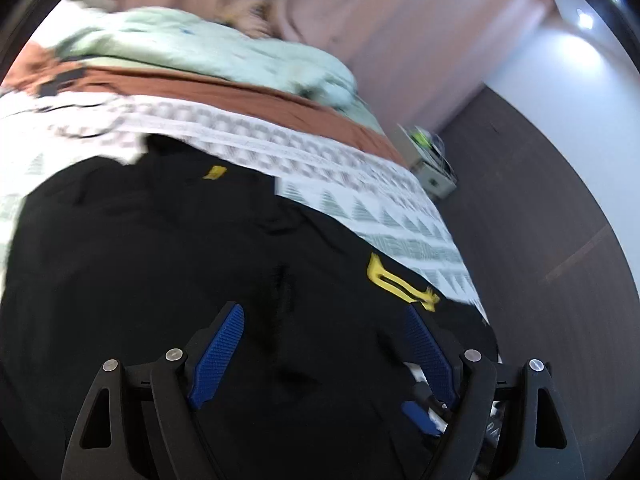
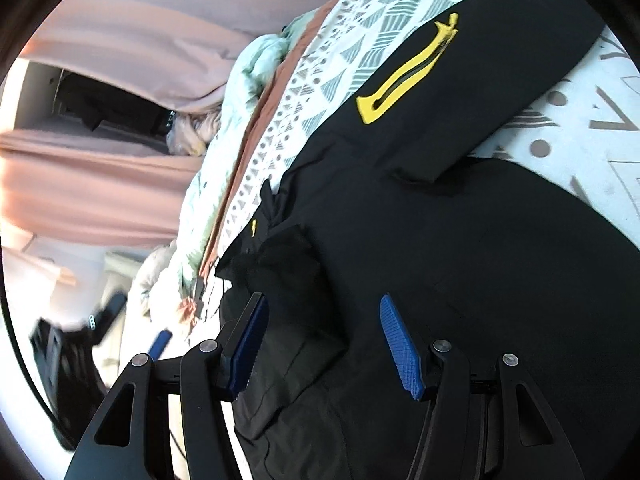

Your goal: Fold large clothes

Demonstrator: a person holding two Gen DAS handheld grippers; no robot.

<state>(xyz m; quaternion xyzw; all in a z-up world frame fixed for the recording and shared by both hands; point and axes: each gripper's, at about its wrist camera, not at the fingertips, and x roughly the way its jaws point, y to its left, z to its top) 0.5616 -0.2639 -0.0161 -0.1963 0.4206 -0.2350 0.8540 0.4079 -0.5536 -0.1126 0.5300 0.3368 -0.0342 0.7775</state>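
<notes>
A black jacket [image 1: 160, 260] with yellow zippers [image 1: 400, 280] lies spread across the patterned bedspread [image 1: 360, 184], reaching its near edge. The left gripper [image 1: 324, 320] and right gripper [image 2: 324, 312] hover above it, jaws wide, holding nothing.

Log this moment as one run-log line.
left tool: open, empty | right tool: open, empty | black jacket with yellow zip trim: spread on patterned white bedcover, not gripped

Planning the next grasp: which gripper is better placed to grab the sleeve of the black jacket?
Probably right. The right gripper is open beside the sleeve lying across the black jacket. The left gripper, also open, faces plain fabric.
</notes>
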